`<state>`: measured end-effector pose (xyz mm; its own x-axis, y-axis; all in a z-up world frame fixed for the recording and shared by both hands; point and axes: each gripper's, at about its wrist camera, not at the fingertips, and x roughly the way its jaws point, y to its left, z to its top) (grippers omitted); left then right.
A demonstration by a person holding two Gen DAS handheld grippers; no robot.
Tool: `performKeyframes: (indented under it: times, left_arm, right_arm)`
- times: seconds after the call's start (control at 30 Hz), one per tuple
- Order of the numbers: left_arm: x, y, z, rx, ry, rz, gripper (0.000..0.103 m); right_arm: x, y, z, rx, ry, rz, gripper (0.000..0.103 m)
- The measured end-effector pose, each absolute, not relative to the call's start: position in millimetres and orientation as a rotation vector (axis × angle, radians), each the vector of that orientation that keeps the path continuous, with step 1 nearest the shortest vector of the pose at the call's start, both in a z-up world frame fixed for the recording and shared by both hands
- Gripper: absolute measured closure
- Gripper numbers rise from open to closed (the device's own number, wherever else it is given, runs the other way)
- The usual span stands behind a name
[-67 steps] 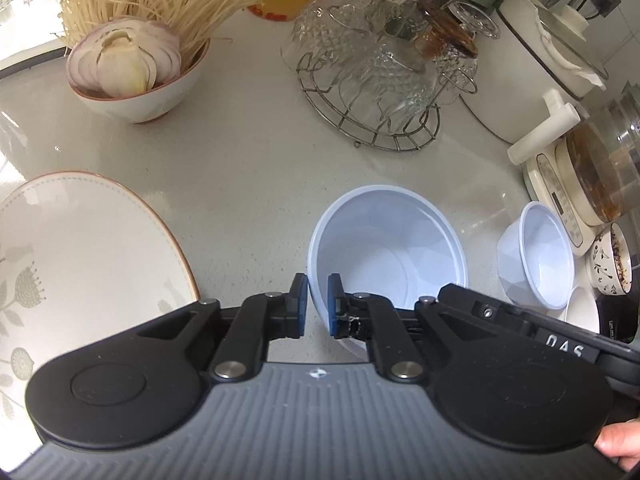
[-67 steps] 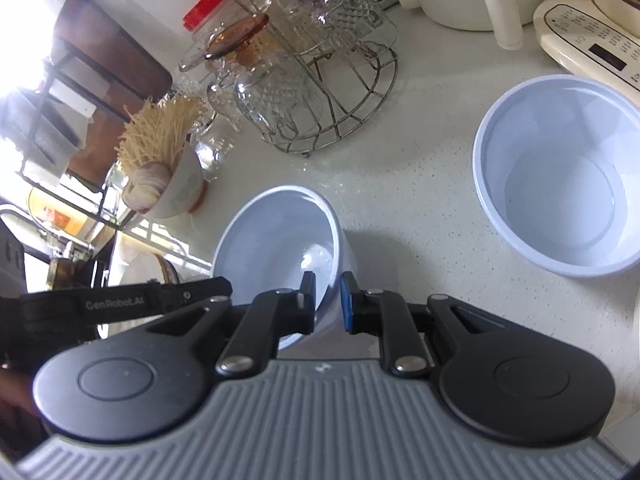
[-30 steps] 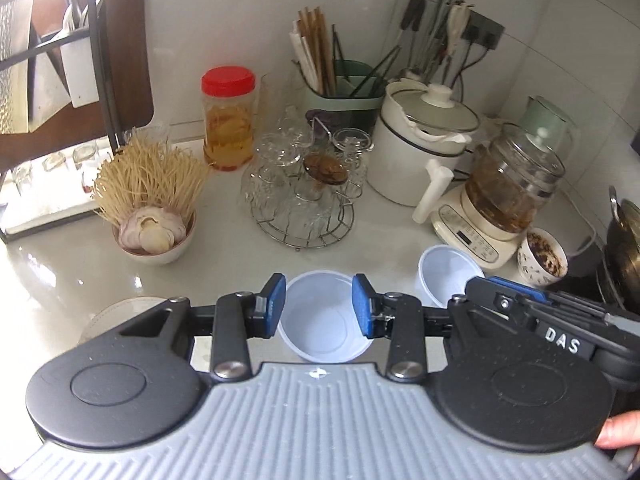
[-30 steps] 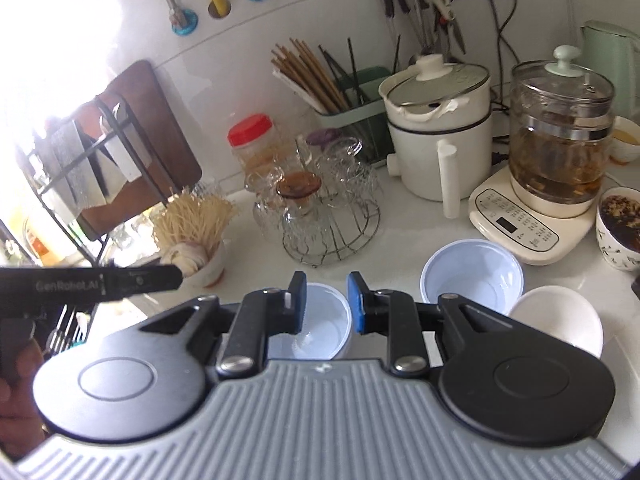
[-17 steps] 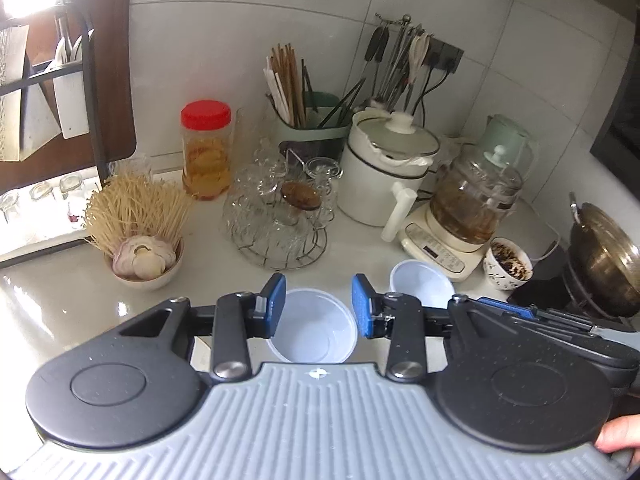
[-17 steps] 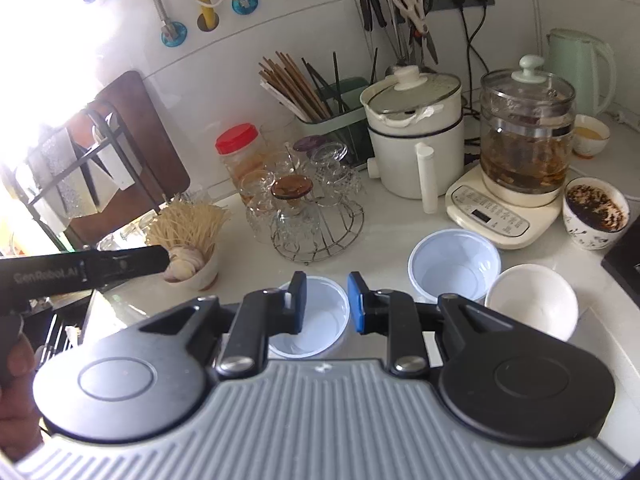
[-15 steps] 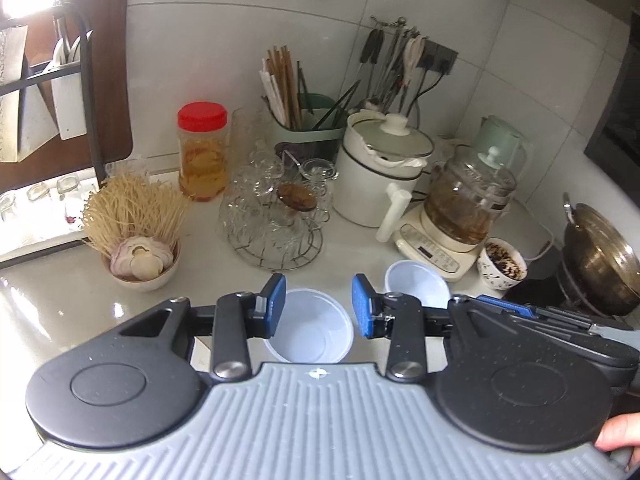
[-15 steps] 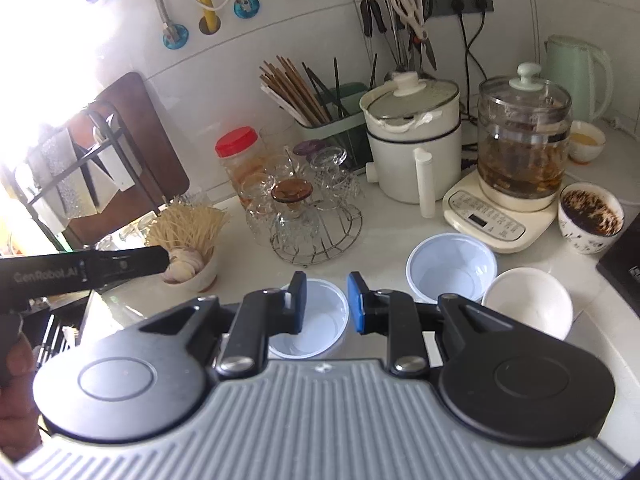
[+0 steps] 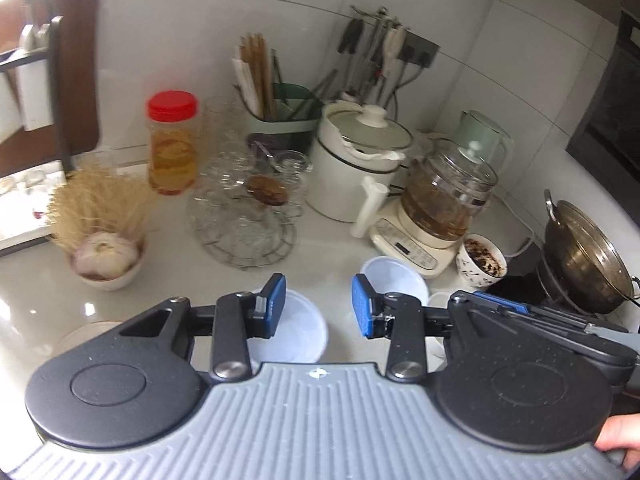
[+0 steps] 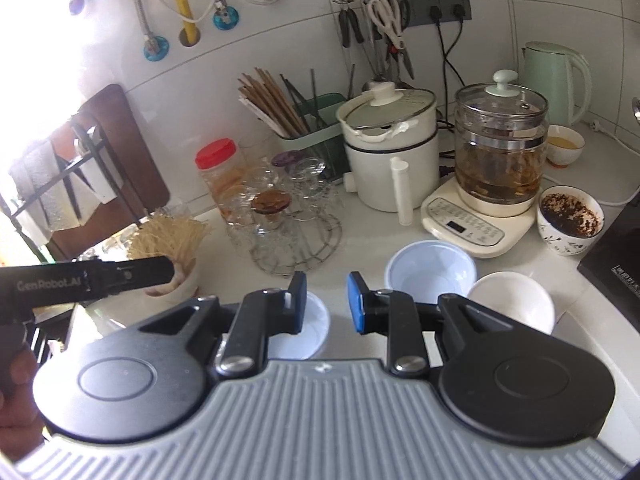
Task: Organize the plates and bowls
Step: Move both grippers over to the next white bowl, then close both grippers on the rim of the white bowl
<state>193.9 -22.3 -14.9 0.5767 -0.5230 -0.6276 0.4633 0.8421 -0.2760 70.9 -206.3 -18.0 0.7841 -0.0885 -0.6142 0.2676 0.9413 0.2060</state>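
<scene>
Both the left gripper (image 9: pixel 319 306) and the right gripper (image 10: pixel 323 302) hover empty with jaws moderately apart, so I judge a new pick comes next: descend to the pale blue bowl (image 10: pixel 430 270) at centre right and clamp its rim.

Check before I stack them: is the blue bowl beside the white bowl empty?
Empty and upright. The right wrist view looks straight into the blue bowl, showing only its bare pale bottom; the white bowl sits next to it.

Two blue bowls (image 10: pixel 431 270) (image 10: pixel 310 330); one white bowl (image 10: pixel 514 300); one plate (image 9: pixel 86 334).
</scene>
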Motion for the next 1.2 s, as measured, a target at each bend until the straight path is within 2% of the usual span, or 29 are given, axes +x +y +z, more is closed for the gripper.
performKeyframes:
  times: [0.3,0.5,1.0,1.07,1.1,1.2]
  left_arm:
    - [218,-78,-26,-0.049,0.798,-0.642,0.061]
    - [236,-110,-36,-0.043,0.837,-0.675,0.057]
    - [289,-171,-92,-0.007,1.002,-0.62,0.057]
    - [295,-176,-100,-0.016,1.027,-0.615,0.057]
    - [297,-178,-104,-0.023,1.04,-0.614,0.057]
    - [304,-186,-118,-0.043,1.079,-0.624,0.057]
  right_arm:
    - [85,-251,-28,0.323,0.672,-0.286,0.076]
    - [97,-282,-36,0.362,0.696,-0.32,0.076]
    - [133,-343,-67,0.441,0.791,-0.36,0.076]
    - [137,-349,-73,0.44,0.798,-0.359,0.066]
    - [139,-352,-75,0.439,0.798,-0.355,0.056]
    - [148,-358,-83,0.431,0.806,-0.32,0.057]
